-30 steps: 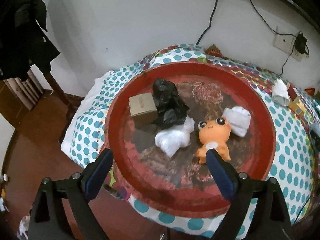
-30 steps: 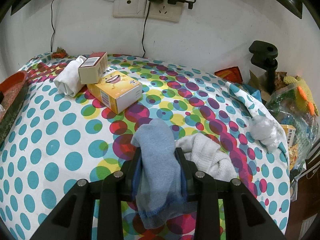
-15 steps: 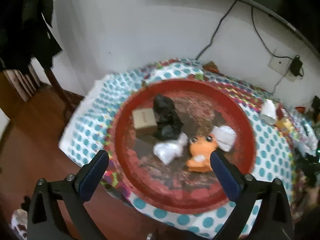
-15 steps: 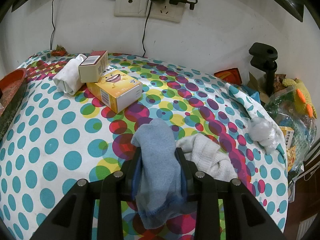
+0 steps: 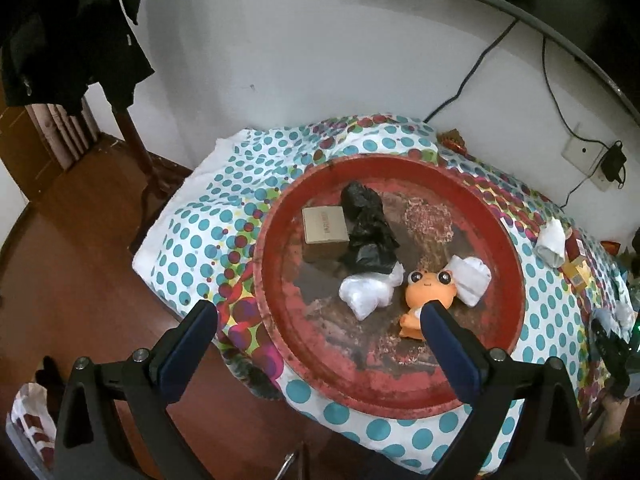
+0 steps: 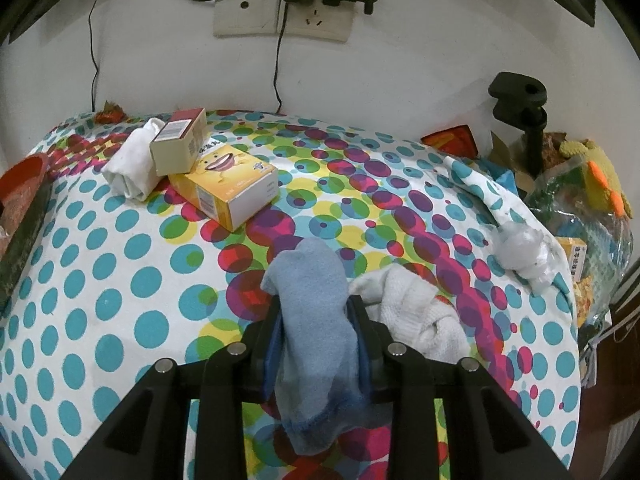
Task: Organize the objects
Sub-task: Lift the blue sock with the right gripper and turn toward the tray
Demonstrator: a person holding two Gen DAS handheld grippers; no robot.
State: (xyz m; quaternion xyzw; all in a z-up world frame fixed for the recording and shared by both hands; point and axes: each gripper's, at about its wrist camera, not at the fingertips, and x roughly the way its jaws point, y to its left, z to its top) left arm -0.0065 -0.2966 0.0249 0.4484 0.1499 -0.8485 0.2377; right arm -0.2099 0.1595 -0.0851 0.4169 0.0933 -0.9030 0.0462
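Note:
A round red tray (image 5: 516, 280) lies on the dotted tablecloth and holds a small brown box (image 5: 325, 226), a black bag (image 5: 368, 232), a white plastic bundle (image 5: 370, 290), an orange frog toy (image 5: 430, 286) and a white folded cloth (image 5: 472, 280). My left gripper (image 5: 318, 316) hovers open above the tray's near edge with nothing between its fingers. In the right wrist view my right gripper (image 6: 314, 312) is shut on a light blue sock (image 6: 308, 280), whose toe sticks out forward while its cuff hangs back. A white sock (image 6: 408, 304) lies just right of it.
A yellow carton (image 6: 230, 190), a cream box (image 6: 180, 148) and a rolled white cloth (image 6: 132, 164) sit at the back left of the tablecloth (image 6: 100, 280). A crumpled white bag (image 6: 524, 252) and packed clutter (image 6: 580, 184) border the right edge. Wall sockets with cables (image 6: 280, 12) are behind.
The left gripper has risen and drawn back from the tray, so the tray looks smaller and more floor shows. The right gripper holds still with the blue sock.

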